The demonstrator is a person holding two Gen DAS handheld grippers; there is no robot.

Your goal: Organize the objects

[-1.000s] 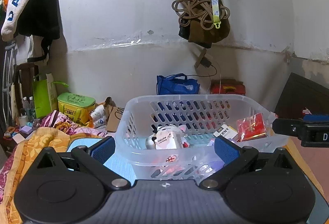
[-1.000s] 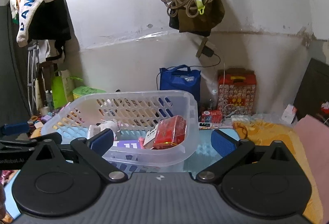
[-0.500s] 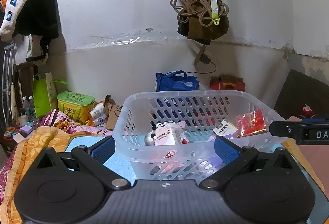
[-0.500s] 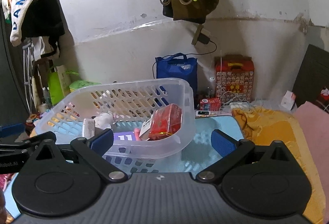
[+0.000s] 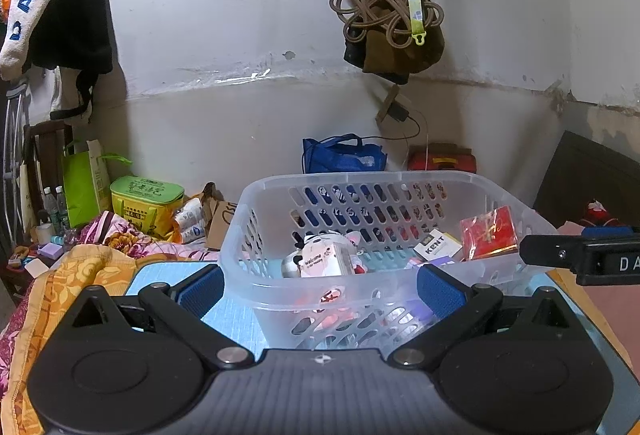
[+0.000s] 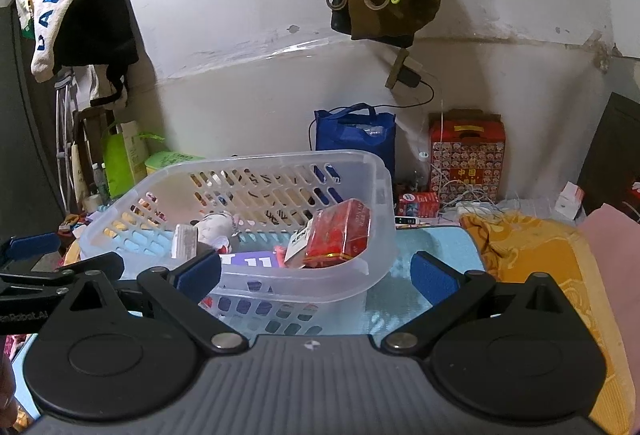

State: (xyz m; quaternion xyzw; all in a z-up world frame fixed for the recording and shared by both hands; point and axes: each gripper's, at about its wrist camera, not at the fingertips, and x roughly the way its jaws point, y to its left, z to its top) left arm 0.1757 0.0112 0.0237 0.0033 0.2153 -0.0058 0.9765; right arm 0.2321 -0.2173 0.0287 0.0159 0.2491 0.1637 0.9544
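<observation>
The translucent basket [image 5: 372,231] now sits lower in both views. Left gripper [image 5: 320,285] and right gripper [image 6: 316,271] gape wide, empty, at its near edge on the blue mat [image 6: 424,247].

The basket [image 6: 280,195] is seen lifted higher and tilted in the right wrist frame, its red packet [image 6: 340,231] shifted rightward.

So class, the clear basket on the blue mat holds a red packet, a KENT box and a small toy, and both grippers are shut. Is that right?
Not quite. Both views show the left gripper and right gripper open, fingers wide apart. The clear basket on the blue mat does hold the red packet, KENT box and small toy.
</observation>
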